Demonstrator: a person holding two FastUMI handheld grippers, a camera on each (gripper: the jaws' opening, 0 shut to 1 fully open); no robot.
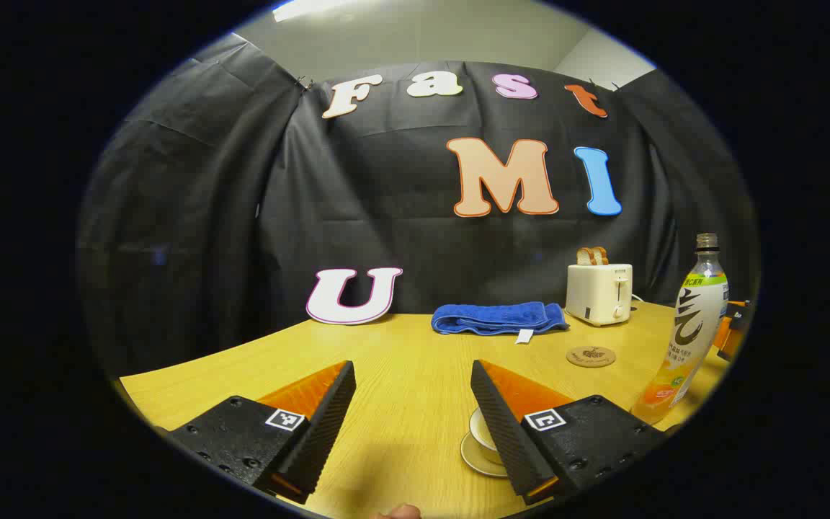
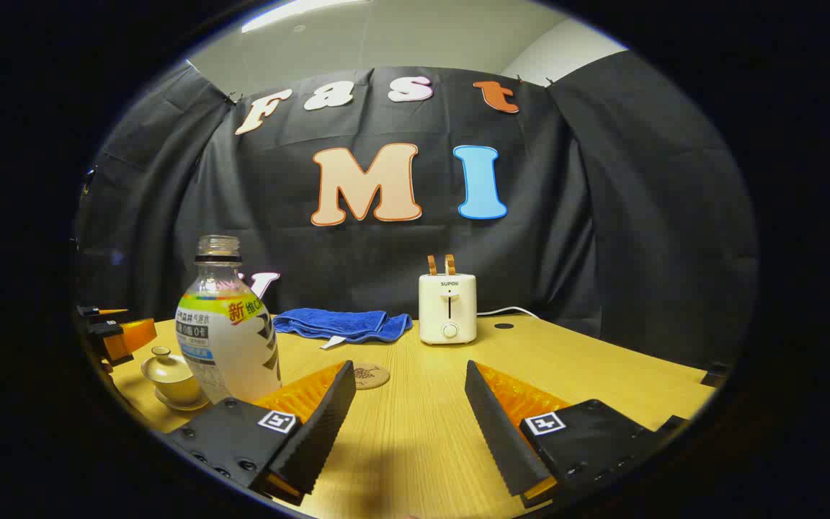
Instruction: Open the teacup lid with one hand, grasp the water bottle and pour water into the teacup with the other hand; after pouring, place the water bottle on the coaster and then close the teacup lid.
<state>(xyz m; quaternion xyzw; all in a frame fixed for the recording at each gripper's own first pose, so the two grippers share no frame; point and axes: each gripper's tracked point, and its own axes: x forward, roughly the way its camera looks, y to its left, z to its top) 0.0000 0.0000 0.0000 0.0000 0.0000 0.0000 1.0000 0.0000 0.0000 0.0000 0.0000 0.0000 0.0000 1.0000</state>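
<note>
The pale lidded ceramic teacup (image 2: 170, 375) sits on its saucer on the yellow wooden table (image 2: 602, 375), just beside the uncapped clear plastic water bottle (image 2: 228, 324); they possibly touch. The round brown coaster (image 2: 370, 375) lies near. Left gripper (image 1: 413, 404) and right gripper (image 2: 409, 404) both gape wide, holding nothing.

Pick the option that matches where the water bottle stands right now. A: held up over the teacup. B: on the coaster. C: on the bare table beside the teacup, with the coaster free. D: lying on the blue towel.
C: the water bottle stands upright on the table next to the lidded teacup, while the coaster lies bare farther back.
</note>
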